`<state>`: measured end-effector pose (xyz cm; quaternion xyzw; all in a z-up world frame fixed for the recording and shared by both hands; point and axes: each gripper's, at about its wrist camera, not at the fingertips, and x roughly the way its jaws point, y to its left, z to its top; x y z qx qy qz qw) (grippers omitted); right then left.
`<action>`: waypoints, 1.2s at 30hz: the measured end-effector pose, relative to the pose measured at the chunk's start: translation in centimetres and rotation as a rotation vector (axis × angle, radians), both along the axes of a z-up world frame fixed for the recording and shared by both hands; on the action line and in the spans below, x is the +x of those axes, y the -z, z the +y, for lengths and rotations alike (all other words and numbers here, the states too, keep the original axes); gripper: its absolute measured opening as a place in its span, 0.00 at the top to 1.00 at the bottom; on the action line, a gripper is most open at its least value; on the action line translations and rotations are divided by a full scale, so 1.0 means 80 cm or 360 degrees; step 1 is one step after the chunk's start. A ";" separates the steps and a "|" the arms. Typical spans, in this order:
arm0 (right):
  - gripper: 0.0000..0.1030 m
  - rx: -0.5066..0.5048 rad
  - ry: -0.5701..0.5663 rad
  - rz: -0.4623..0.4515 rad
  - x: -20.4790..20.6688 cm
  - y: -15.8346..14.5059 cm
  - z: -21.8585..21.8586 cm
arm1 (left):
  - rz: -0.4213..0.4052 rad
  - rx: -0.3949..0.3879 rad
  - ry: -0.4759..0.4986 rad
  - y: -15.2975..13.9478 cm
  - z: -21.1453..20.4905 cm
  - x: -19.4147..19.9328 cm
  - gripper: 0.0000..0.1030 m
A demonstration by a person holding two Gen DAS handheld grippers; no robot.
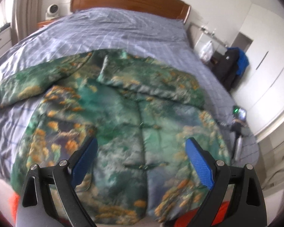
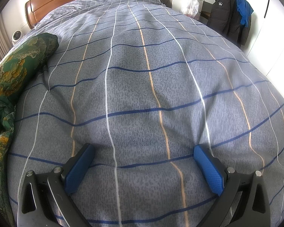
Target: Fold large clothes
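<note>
Spread front-up on the blue checked bed cover [image 2: 151, 98], the green-and-orange patterned quilted jacket [image 1: 123, 117] awaits folding; left hand-held gripper [image 1: 142, 160] and right hand-held gripper [image 2: 143, 166] both hover released, grasping nothing.

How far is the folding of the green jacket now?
Done: the green jacket lies front up on the checked bedcover, and one sleeve already lies across its chest. In hand: nothing; the left hand-held gripper and the right hand-held gripper are both open and empty. Left: the other sleeve lies spread out, and the body is unfolded.
</note>
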<state>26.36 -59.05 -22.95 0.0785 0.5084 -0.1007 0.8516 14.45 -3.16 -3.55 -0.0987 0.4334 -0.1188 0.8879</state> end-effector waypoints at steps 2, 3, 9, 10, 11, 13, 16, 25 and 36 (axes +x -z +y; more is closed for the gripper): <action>0.00 0.0000 0.0000 0.0000 0.000 0.000 0.000 | 0.0022 0.0035 -0.0021 0.009 0.003 -0.003 0.08; 0.00 0.0000 0.0000 0.0000 0.000 0.000 0.000 | 0.0032 0.0040 -0.0039 0.012 0.006 -0.004 0.08; 0.00 -0.0001 0.0001 0.0000 0.000 0.000 0.000 | 0.0122 -0.0157 -0.0219 0.020 0.048 0.006 0.08; 0.00 0.0000 0.0001 -0.0001 0.000 0.000 0.000 | 0.0140 -0.0254 -0.0266 0.022 0.060 0.010 0.08; 0.00 -0.0001 0.0001 0.0000 0.000 0.000 0.000 | 0.0134 -0.0304 -0.0326 0.022 0.073 0.012 0.08; 0.00 -0.0001 0.0001 -0.0001 0.000 0.000 0.000 | 0.0137 -0.0326 -0.0435 0.017 0.090 0.014 0.09; 0.00 -0.0001 0.0001 -0.0001 0.000 0.000 0.000 | 0.0057 -0.0360 -0.0469 0.004 0.101 0.013 0.09; 0.00 -0.0001 0.0001 -0.0001 0.000 0.000 0.000 | -0.0171 -0.0189 -0.0339 -0.041 0.061 -0.005 0.08; 0.00 -0.0002 0.0001 -0.0001 0.000 0.000 0.000 | -0.0235 -0.0197 -0.0474 -0.096 -0.011 -0.013 0.08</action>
